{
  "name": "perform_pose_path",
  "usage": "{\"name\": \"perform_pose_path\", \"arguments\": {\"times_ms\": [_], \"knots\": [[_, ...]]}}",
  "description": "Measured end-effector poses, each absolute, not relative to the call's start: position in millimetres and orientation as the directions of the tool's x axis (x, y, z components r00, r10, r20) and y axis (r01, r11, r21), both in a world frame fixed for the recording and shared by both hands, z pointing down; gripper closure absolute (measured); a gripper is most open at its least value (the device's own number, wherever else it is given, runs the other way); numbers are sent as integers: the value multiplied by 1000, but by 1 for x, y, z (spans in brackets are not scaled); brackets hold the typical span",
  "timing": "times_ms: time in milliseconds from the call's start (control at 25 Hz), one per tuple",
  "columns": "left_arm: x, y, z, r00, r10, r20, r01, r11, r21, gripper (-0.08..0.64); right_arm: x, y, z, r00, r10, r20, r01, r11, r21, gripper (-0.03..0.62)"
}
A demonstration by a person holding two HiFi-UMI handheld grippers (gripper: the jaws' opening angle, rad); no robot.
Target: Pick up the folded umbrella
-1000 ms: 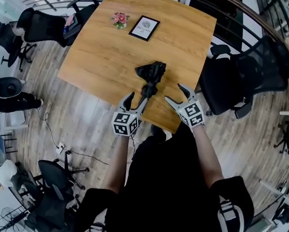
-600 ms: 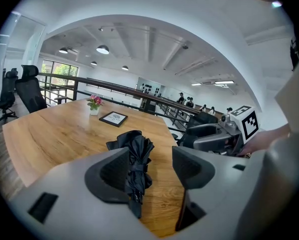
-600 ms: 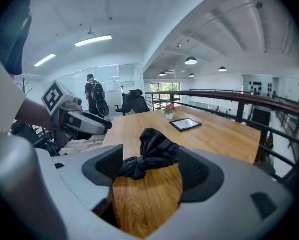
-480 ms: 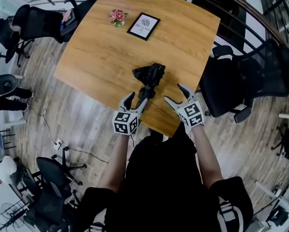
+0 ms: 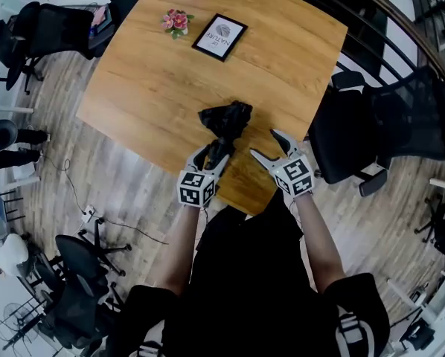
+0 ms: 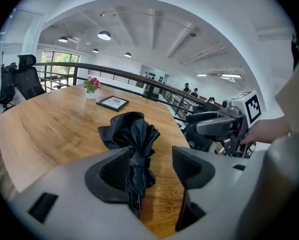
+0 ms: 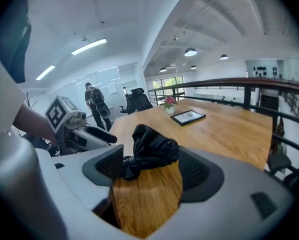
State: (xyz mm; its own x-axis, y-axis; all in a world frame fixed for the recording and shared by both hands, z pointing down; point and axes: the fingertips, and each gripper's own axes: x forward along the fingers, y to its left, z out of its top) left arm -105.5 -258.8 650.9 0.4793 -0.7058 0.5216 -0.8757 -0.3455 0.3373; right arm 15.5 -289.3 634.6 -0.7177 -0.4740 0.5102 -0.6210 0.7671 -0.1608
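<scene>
— Black folded umbrella (image 5: 224, 123): where is it?
— On the wooden table (image 5: 155, 73), near the person's edge, its narrow end between the 2 spread jaws of the left gripper (image 5: 211, 155).
— And the right gripper (image 5: 264, 143)?
— Jaws apart too, nothing between them, just beside the umbrella.

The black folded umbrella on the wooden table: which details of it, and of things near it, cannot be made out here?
- Near end of the black folded umbrella: in the head view, covered by the left gripper; in the left gripper view, hidden behind that gripper's own body.
- Print in the black-framed picture: too small in every view.
</scene>
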Motion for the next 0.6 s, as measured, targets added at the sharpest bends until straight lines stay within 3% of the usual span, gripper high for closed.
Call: {"name": "perform_pose_path", "arguments": {"times_ms": [600], "knots": [[-103,-279,722,418,-594,687,-904,-345,252,273,20,-304,679,-734,-396,551,-605,751,-265,232]]}}
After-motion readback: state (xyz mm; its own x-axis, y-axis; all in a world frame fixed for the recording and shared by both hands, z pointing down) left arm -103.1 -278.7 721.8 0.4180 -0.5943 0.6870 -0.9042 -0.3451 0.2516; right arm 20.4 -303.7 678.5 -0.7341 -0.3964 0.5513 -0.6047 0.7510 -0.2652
